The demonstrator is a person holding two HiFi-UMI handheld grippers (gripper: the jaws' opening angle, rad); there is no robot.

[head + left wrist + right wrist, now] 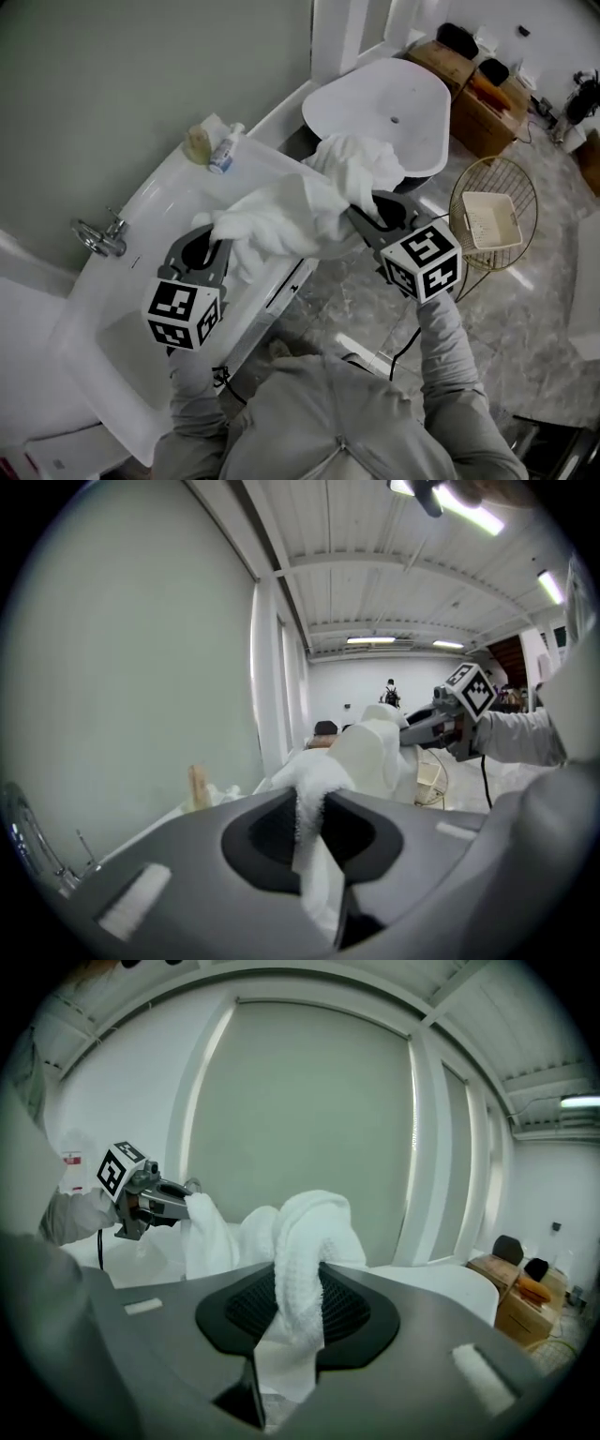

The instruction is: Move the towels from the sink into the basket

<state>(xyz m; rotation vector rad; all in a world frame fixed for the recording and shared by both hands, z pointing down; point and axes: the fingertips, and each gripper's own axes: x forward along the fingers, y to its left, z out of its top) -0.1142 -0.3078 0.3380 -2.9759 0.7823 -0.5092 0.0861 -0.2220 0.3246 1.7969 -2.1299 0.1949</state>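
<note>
A white towel (291, 214) hangs stretched between my two grippers, above the right end of the white sink (141, 281). My left gripper (217, 246) is shut on the towel's left end; in its own view the cloth (366, 757) runs out from the pinched jaws (309, 827) towards the right gripper (450, 714). My right gripper (375, 208) is shut on the bunched right end (305, 1232), its jaws (298, 1312) clamped on the fabric. The gold wire basket (525, 187) stands on the floor to the right with a cream item (489, 220) inside.
A faucet (98, 234) sits at the sink's left. A small bottle (225, 150) and a yellowish item (197, 145) stand on the back ledge. A white tub (384, 108) lies beyond the towel, with cardboard boxes (469, 84) behind it. The floor is marble tile.
</note>
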